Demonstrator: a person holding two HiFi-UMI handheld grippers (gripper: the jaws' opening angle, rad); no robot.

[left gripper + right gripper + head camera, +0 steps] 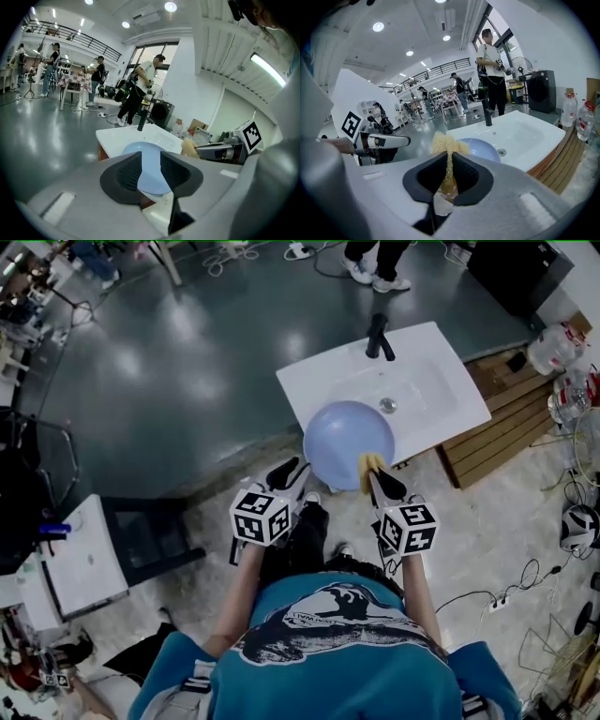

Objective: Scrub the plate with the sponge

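A round pale-blue plate (345, 439) lies on the front edge of a white sink (427, 381), overhanging it toward me. My left gripper (287, 471) is just left of the plate's rim, open, nothing pressed between its pads. In the left gripper view the plate (149, 174) shows through the gap of that gripper (151, 159). My right gripper (378, 474) is at the plate's right front rim, shut on a yellow sponge (369, 465). In the right gripper view the sponge (446, 143) sticks out past the gripper (450, 161), with the plate (483, 149) behind it.
A black faucet (380, 337) stands at the sink's far edge, a drain (387, 405) in the basin. A wooden pallet (497, 418) and water bottles (553, 348) are to the right. A white cabinet (84, 559) stands at left. Cables lie on the floor; people stand beyond.
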